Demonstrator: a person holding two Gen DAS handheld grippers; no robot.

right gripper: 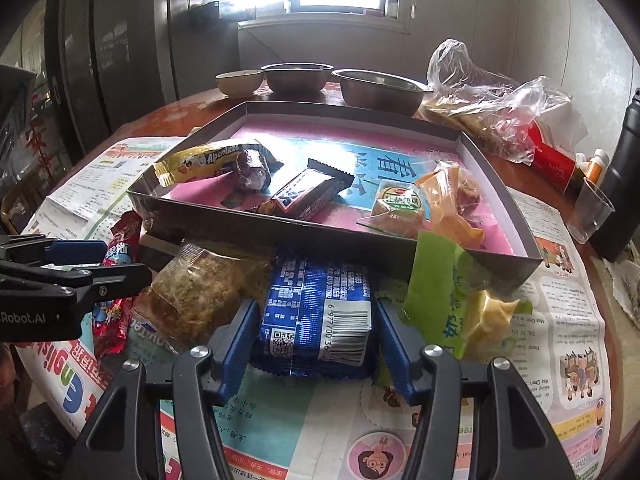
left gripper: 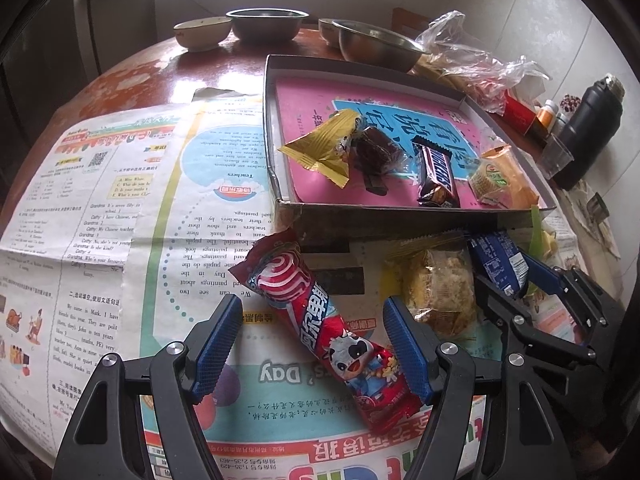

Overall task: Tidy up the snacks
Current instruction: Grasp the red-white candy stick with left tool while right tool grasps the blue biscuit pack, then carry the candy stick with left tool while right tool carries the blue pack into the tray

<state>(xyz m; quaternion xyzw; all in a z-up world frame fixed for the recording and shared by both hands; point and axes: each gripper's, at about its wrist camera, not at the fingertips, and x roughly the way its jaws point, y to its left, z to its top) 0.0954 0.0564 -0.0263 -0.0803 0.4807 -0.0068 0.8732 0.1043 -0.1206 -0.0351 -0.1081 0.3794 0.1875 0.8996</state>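
A red snack pack [left gripper: 320, 320] with a cartoon cow lies slantwise on the newspaper. My left gripper [left gripper: 312, 302] straddles it, open, with the right pad near the pack and the left pad well clear. My right gripper [right gripper: 316, 306] has both blue pads against the sides of a blue snack packet [right gripper: 316, 312] lying just in front of the grey box tray [right gripper: 280, 232]. In the tray [left gripper: 360, 216] lie a gold wrapper [left gripper: 324, 148], a dark candy, a Snickers bar [left gripper: 436, 172] and orange packets [left gripper: 500, 176]. The right gripper [left gripper: 516, 280] also shows at the right of the left wrist view.
A clear pack of flossy cake [right gripper: 200, 288] and a green-yellow pack [right gripper: 452, 300] flank the blue packet. Behind the tray stand bowls [right gripper: 380, 88] and a crumpled plastic bag [right gripper: 480, 96]. At the right are a red box, a plastic cup [right gripper: 592, 212] and a black flask [left gripper: 588, 136].
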